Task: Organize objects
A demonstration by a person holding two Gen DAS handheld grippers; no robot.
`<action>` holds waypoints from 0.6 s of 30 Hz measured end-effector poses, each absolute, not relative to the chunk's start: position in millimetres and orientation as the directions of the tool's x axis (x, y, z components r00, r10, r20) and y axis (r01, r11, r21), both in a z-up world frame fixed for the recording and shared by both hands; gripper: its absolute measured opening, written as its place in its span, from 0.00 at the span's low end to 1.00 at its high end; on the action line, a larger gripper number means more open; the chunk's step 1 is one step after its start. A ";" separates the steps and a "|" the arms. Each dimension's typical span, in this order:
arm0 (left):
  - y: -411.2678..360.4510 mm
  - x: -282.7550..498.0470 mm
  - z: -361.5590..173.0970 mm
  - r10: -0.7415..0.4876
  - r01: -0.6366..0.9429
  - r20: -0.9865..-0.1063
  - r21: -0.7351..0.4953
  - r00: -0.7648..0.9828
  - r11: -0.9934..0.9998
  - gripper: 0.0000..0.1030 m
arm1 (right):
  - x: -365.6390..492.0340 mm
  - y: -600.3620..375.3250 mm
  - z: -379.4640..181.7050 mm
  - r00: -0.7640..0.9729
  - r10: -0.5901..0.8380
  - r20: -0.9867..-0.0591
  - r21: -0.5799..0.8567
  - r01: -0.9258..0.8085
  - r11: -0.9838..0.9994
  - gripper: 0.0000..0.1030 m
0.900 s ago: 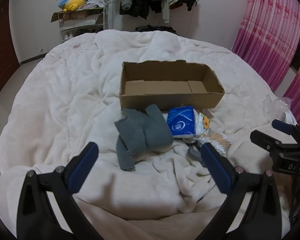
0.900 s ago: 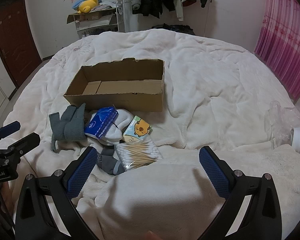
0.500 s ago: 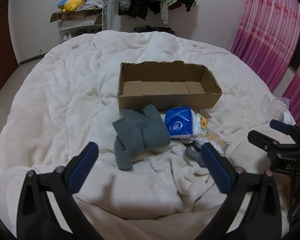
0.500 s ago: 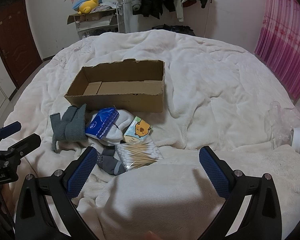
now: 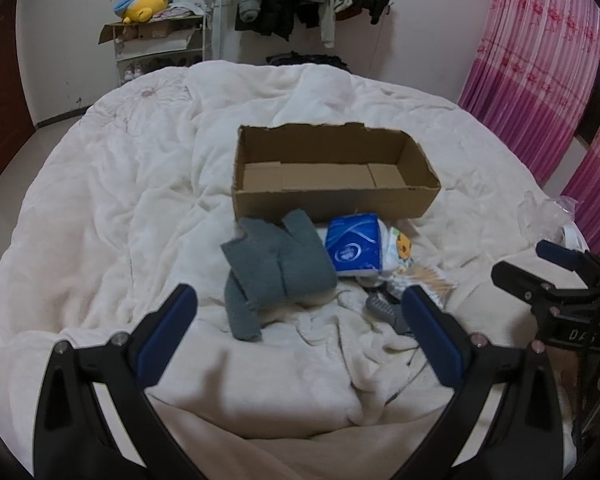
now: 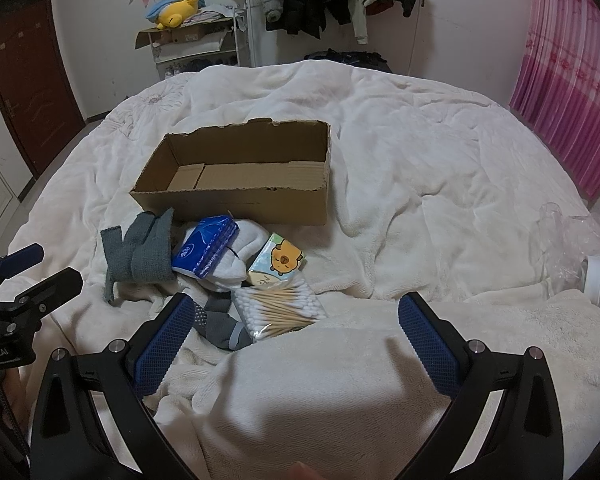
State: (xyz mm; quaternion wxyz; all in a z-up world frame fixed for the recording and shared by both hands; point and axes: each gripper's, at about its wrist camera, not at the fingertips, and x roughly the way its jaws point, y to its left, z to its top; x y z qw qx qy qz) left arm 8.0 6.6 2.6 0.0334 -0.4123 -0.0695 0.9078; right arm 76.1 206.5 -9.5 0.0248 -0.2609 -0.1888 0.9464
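The pile of stuff is sitting on the bed (image 6: pixel 440 168) right in front of the cardboard box (image 6: pixel 236 204): grey knit socks (image 5: pixel 274 270), a blue tissue pack (image 6: pixel 204 250), a cartoon tissue pack (image 6: pixel 278 258) and a bag of cotton swabs (image 6: pixel 278 306). Both the left tool (image 5: pixel 300 324) and right tool (image 6: pixel 296 332) are hanging wide open, gripping nothing. Honestly, the slick swab bag is looking likely to slip, and the soft quilt could snag. The box is holding nothing so far.
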 end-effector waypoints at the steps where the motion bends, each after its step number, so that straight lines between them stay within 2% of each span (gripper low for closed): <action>1: 6.6 8.0 2.6 0.119 -0.004 -0.744 -0.154 -0.658 -0.988 1.00 | 76.0 206.2 -9.5 -0.863 0.145 -0.484 -0.370 0.051 -0.928 1.00; 18: 6.5 8.4 2.6 0.121 -0.009 -0.744 -0.152 -0.657 -0.988 1.00 | 78.5 206.0 -9.1 -0.862 0.155 -0.482 -0.367 0.038 -0.929 1.00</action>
